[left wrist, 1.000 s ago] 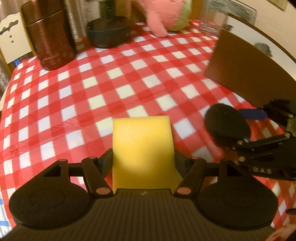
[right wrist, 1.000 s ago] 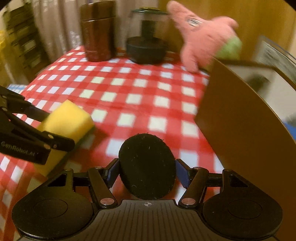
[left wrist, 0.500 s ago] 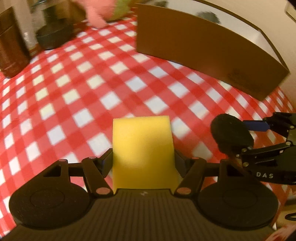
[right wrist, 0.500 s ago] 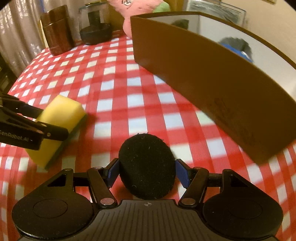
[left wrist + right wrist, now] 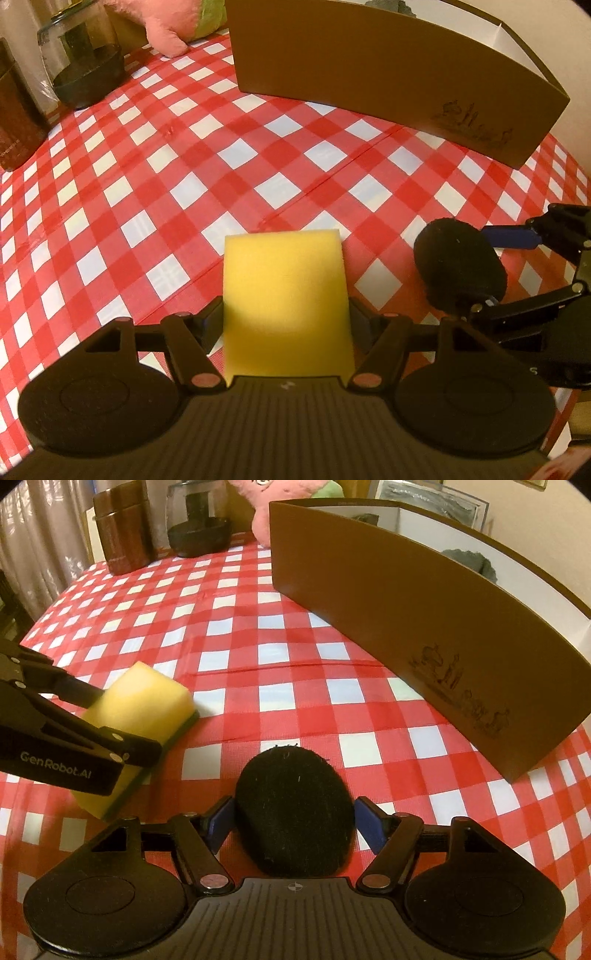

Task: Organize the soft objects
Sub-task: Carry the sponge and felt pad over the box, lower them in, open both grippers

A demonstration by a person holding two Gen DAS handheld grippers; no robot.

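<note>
Left gripper (image 5: 286, 325): it is pinching the yellow sponge (image 5: 286, 295) by its two long sides, its fingers set wide around the block.
Right gripper (image 5: 293, 821): its jaws are opening, with the black pad (image 5: 293, 808) sitting between the blue fingers (image 5: 218, 821); whether the fingers are touching it is not clear.
Yellow sponge: it is lying in front of the brown box (image 5: 406, 627), well apart from it, with its long axis running straight out along the left gripper; a green layer is showing along its underside in the right wrist view.
Black pad: an oval, it is pointing its long axis along the right gripper, just beside the sponge and nearer to the brown box.
Brown box: it is standing open-topped on the red checked cloth (image 5: 184, 155).
</note>
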